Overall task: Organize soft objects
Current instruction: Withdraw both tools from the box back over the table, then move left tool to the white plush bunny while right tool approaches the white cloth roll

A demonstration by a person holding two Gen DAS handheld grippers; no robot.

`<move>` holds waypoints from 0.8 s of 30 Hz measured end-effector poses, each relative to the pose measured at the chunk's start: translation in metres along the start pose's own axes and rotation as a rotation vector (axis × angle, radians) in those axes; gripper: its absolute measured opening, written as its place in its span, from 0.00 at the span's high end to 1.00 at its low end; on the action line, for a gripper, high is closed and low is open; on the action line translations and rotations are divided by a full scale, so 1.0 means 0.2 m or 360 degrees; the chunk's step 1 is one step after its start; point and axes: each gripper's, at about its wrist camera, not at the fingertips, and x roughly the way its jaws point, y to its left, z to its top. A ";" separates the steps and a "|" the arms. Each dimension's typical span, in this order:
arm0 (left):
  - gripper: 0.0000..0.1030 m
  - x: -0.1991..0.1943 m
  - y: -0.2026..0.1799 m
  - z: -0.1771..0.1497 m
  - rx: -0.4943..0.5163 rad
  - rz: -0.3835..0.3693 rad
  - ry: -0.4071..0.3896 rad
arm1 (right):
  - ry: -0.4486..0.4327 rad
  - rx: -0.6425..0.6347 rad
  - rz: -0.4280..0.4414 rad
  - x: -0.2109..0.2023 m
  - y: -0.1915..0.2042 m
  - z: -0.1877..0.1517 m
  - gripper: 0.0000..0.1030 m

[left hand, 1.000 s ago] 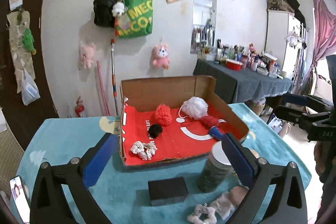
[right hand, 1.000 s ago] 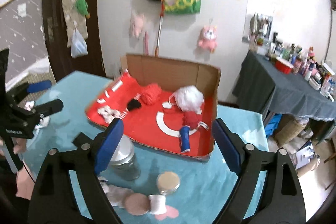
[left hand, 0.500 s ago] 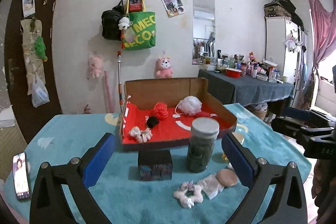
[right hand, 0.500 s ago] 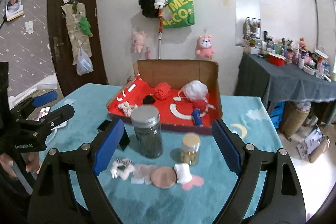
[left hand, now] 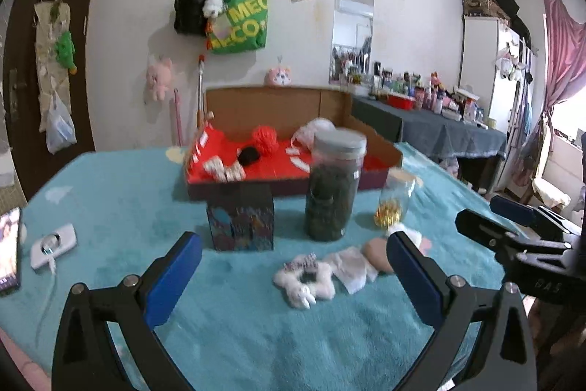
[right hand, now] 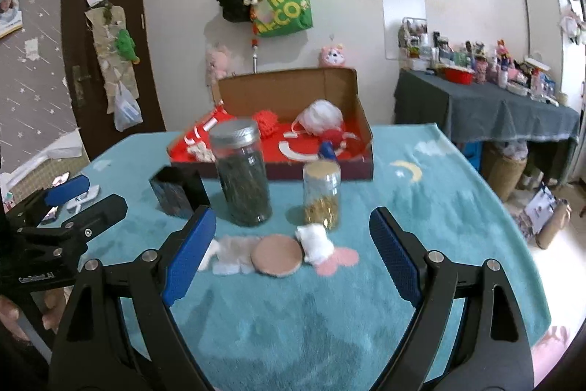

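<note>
**Soft items loose on the blanket, both grippers empty**

Left gripper [left hand: 293, 262]: fingers spread wide, nothing between them; it hangs low over the teal blanket [left hand: 128, 193], in the lower half of the left wrist frame. Right gripper [right hand: 291, 246]: also spread wide and empty, low centre of the right wrist frame.

Loose soft things lie in a short row at centre frame, in front of the tall jar [right hand: 241, 173] and the small jar [right hand: 322, 195]:
- fluffy white scrunchie [left hand: 306, 279], nearest the left gripper, just inside its span;
- white cloth pads [left hand: 351, 268], flat, touching the scrunchie's right side;
- round tan puff [right hand: 276, 255], flat disc, between the right gripper's fingers in that view;
- white cotton wad [right hand: 315, 242], touching the puff's right edge and just in front of the small jar.

Cardboard box [right hand: 293, 87] with red lining sits behind the jars, upper centre; it already holds a red pompom, a white mesh ball and other soft pieces. Probably the destination.

Handling, by judgement: all four look very light, limp and compressible, not fragile. The scrunchie should take a pinch across its ring. The puff and pads lie flat, so the fingers likely need to press into the blanket and catch an edge. The blanket pile may snag. The jars look like glass and stand close behind; keep clear.
</note>
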 end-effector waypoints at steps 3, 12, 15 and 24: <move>0.00 0.05 0.00 -0.05 0.0004 0.0005 0.0045 | 0.0043 -0.0036 -0.0029 0.05 0.02 -0.08 0.16; 0.00 0.18 0.01 -0.17 -0.0025 0.0006 0.0203 | 0.0211 -0.0017 -0.0029 0.19 0.01 -0.20 0.16; 0.00 0.21 0.03 -0.18 -0.0041 0.0007 0.0239 | 0.0234 -0.0003 -0.0031 0.21 0.00 -0.22 0.16; 0.00 0.37 0.03 -0.16 -0.0006 -0.0003 0.0401 | 0.0321 0.0016 -0.0037 0.31 -0.05 -0.17 0.16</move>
